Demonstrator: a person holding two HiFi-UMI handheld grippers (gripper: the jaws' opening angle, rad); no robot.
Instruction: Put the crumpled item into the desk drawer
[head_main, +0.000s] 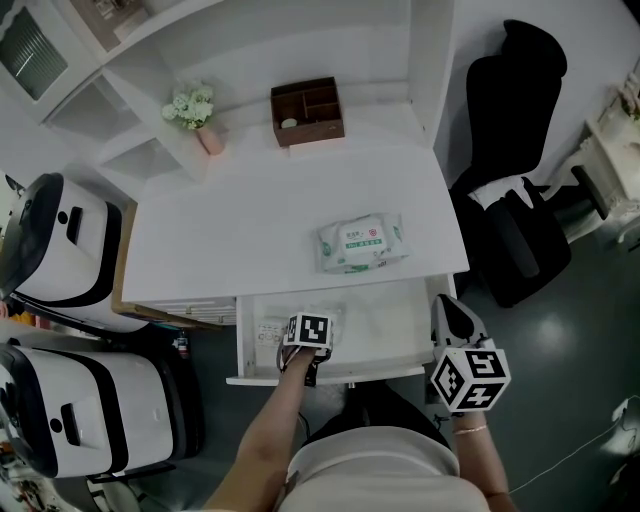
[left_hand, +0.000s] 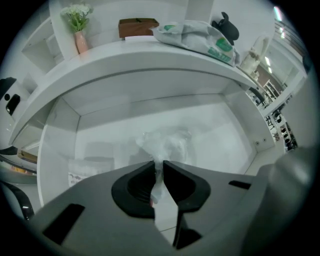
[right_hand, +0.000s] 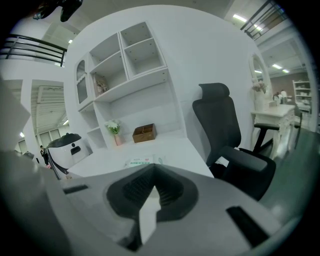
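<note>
The white desk drawer (head_main: 385, 371) stands pulled out under the desk top. My left gripper (left_hand: 158, 168) reaches into it, its marker cube (head_main: 308, 330) over the drawer's left half. The crumpled item (left_hand: 165, 142), a wad of clear plastic, lies on the drawer floor (left_hand: 220, 135), and a strip of it runs back between the jaws, which are shut on it. My right gripper (right_hand: 150, 192) is shut with nothing in it. It hangs outside the drawer's right front corner (head_main: 447, 310) and faces over the desk.
A small printed packet (head_main: 268, 332) lies at the drawer's left end. On the desk top are a pack of wipes (head_main: 362, 243), a brown wooden box (head_main: 307, 111) and a flower vase (head_main: 197, 115). A black chair (head_main: 515, 170) stands right; white appliances (head_main: 60, 240) stand left.
</note>
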